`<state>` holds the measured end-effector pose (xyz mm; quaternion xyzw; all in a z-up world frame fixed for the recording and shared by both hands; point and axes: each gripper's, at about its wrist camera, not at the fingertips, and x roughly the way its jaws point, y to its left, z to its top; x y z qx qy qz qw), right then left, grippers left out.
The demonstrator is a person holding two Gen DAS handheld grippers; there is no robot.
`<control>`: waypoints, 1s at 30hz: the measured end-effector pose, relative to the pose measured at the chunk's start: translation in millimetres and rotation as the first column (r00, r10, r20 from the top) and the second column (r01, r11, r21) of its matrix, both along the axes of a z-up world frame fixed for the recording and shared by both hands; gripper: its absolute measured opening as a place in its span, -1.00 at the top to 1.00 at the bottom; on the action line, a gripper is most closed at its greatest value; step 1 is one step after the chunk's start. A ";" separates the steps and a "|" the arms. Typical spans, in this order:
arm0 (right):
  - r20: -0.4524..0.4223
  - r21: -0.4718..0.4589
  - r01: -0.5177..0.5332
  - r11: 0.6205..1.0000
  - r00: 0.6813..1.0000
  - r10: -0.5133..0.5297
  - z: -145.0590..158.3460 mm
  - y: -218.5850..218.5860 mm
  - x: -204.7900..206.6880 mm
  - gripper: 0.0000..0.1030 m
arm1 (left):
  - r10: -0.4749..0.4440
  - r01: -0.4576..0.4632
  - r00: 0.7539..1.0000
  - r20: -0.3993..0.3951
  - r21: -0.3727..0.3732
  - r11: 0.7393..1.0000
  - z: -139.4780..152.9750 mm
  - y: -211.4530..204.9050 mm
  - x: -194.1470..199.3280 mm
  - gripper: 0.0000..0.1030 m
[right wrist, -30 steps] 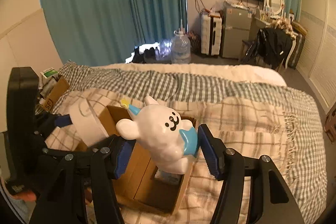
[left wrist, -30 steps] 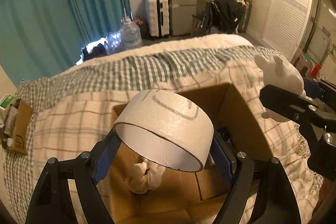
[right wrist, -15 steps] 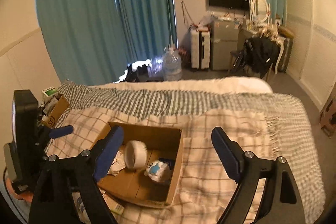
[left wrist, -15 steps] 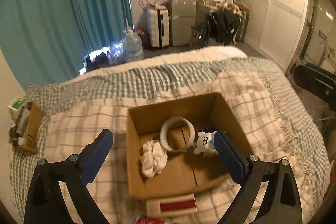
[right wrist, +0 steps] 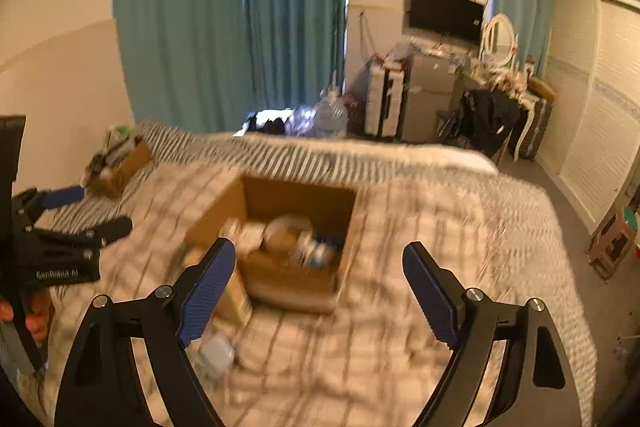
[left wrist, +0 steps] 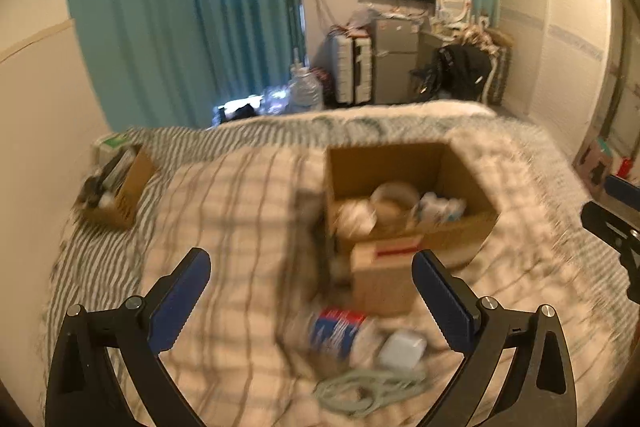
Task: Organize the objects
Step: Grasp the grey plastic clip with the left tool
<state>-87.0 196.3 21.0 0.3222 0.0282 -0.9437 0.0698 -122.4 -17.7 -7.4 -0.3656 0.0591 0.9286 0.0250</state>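
An open cardboard box (left wrist: pixel 400 163) sits on the plaid bed; it also shows in the right wrist view (right wrist: pixel 296 199). Inside lie a white tape roll (left wrist: pixel 394 197), a white cloth (left wrist: pixel 352 219) and a white bunny toy (left wrist: pixel 438 207). Both views are blurred. My left gripper (left wrist: pixel 312 283) is open and empty, held back from the box above loose items. My right gripper (right wrist: pixel 318 277) is open and empty, in front of the box. The left gripper also shows at the left edge of the right wrist view (right wrist: pixel 76 215).
In front of the box lie a small carton with a red stripe (left wrist: pixel 384 275), a red-and-blue packet (left wrist: pixel 340 335), a white case (left wrist: pixel 402 349) and a pale green cord (left wrist: pixel 368 391). A second carton of items (left wrist: pixel 120 183) sits at the bed's far left corner.
One second ago my left gripper held the tape roll and my right held the bunny over the box. Both now lie in the box, and both grippers have opened and drawn back.
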 end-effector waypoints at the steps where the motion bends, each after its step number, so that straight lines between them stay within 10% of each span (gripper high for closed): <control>1: 0.011 -0.004 -0.008 1.000 1.000 0.008 -13.4 -2.0 4.5 -0.66 | 0.011 -0.011 1.000 0.002 -0.004 1.000 -9.0 -2.1 4.4 -1.00; 12: 0.225 -0.024 -0.015 1.000 0.974 0.020 -126.6 -9.1 6.8 -0.66 | 0.065 -0.053 0.973 0.222 -0.061 0.997 -150.9 7.0 34.6 -1.00; 24: 0.296 -0.041 0.002 0.999 0.955 0.011 -148.6 -8.5 -1.2 -0.66 | -0.045 0.094 0.941 0.336 -0.131 0.987 -182.6 37.9 55.3 -0.90; 30: 0.296 -0.031 0.008 0.999 0.955 0.002 -149.5 -9.6 -1.5 -0.66 | -0.051 0.117 0.938 0.344 -0.174 0.978 -194.4 46.5 28.4 -0.35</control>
